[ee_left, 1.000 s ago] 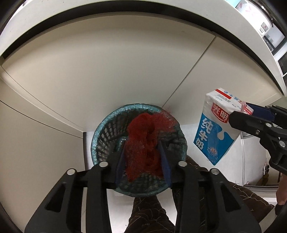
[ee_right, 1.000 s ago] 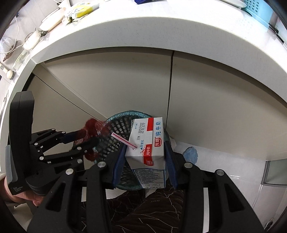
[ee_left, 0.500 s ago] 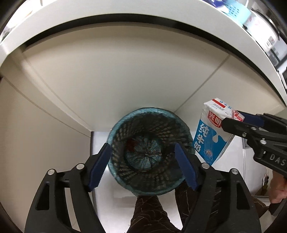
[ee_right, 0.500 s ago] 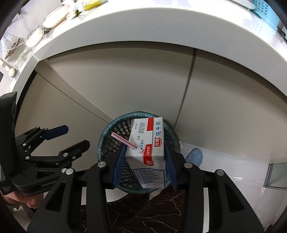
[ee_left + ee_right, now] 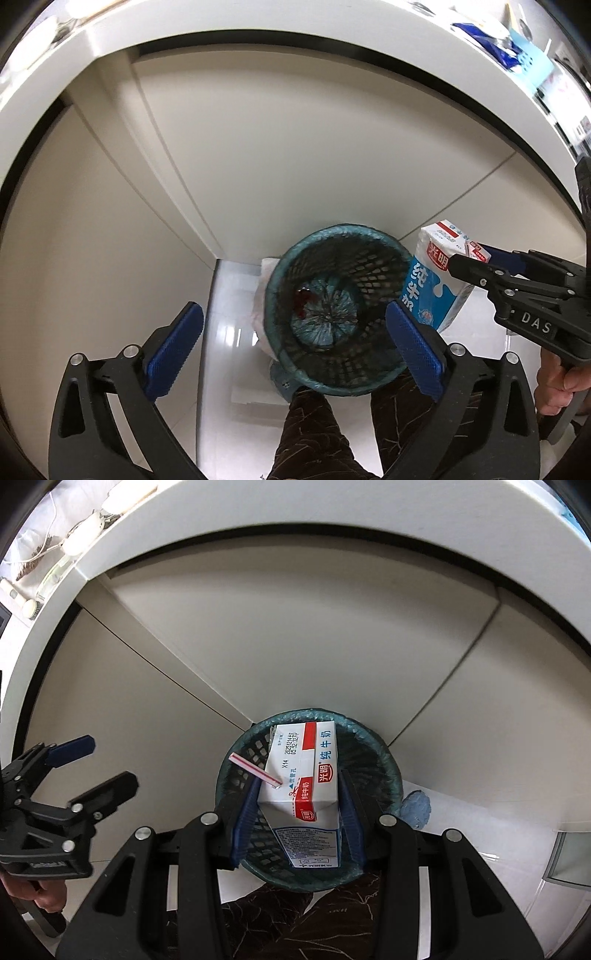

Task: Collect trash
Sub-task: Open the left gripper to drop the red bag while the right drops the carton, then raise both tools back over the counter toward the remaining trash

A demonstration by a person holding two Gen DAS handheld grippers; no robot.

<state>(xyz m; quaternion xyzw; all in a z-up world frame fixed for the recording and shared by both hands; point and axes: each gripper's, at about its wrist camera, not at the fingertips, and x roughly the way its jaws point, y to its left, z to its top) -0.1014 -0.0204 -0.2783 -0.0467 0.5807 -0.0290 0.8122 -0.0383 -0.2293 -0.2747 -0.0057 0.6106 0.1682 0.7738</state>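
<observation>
A home, by the look of it a kitchen or utility corner; a thick white worktop [image 5: 332, 513] runs above plain cream cabinet doors [image 5: 295, 635]; a mesh waste bin [image 5: 334, 317] stands on glossy white floor tiles [image 5: 236, 295] against the cabinets; small household clutter lies along the worktop's left edge.

- The round black mesh waste basket [image 5: 341, 314] looks like plastic lattice, lined with a thin, crinkled teal plastic bag.
- The white-and-blue milk carton [image 5: 306, 786] is smooth coated paperboard with a slight sheen; its red-striped straw [image 5: 255, 770] looks plastic.
- The cream cabinet doors [image 5: 295, 147] are smooth and matt.
- The white floor tiles [image 5: 236, 314] are glossy.
- The blue gripper pads [image 5: 173, 354] are ribbed, on matt black plastic fingers with shiny metal screws.
</observation>
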